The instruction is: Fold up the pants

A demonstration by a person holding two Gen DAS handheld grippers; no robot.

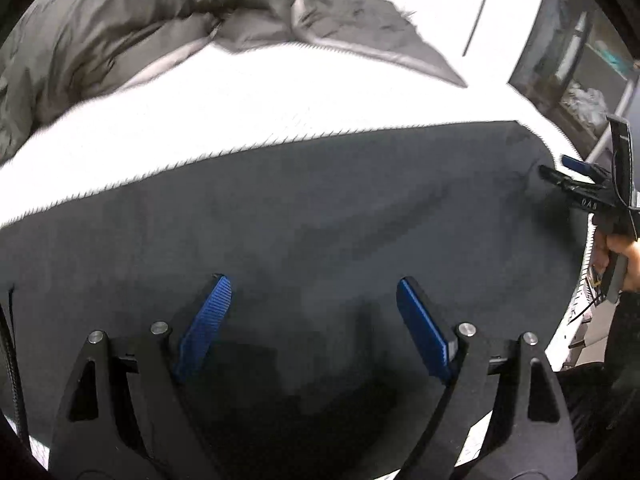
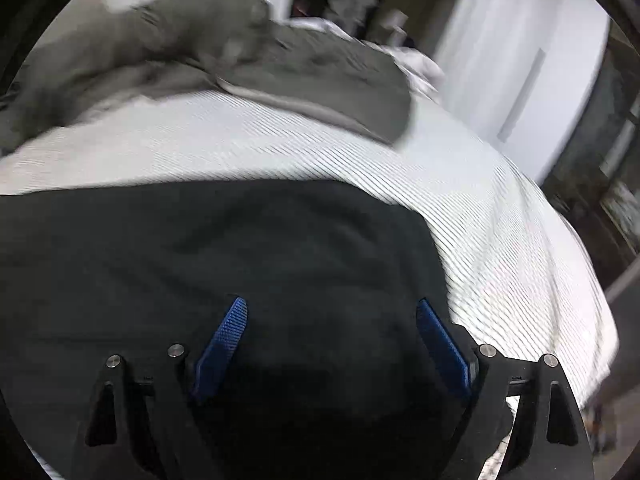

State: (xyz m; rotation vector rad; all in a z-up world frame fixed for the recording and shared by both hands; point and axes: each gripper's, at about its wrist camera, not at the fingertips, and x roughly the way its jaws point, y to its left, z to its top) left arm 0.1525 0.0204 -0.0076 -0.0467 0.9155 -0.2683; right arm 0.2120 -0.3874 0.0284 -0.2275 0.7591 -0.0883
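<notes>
My left gripper [image 1: 310, 304] has its two blue pads [image 1: 206, 326] spread wide apart, and there is nothing between them. It hangs over the dark pants [image 1: 320, 216], which lie flat right under it and reach out in front of it and to both sides. The pads do not pinch the cloth, and I cannot tell if the tips brush it.

My right gripper [image 2: 332, 328] is spread wide too, with its blue pads [image 2: 222, 346] far from each other and nothing caught in the gap. The pants [image 2: 240, 248] lie under it and go off to its left. Their edge runs just past its right pad, and the white striped sheet [image 2: 500, 248] shows beyond that edge.

From my left gripper I can see the right gripper [image 1: 576, 178] far off to the side, at the corner of the pants, with my hand [image 1: 624, 258] on its handle.

Past the pants, ahead of both grippers, the white sheet [image 1: 260, 112] goes on, and a rumpled grey blanket [image 1: 120, 24] lies at its far end
</notes>
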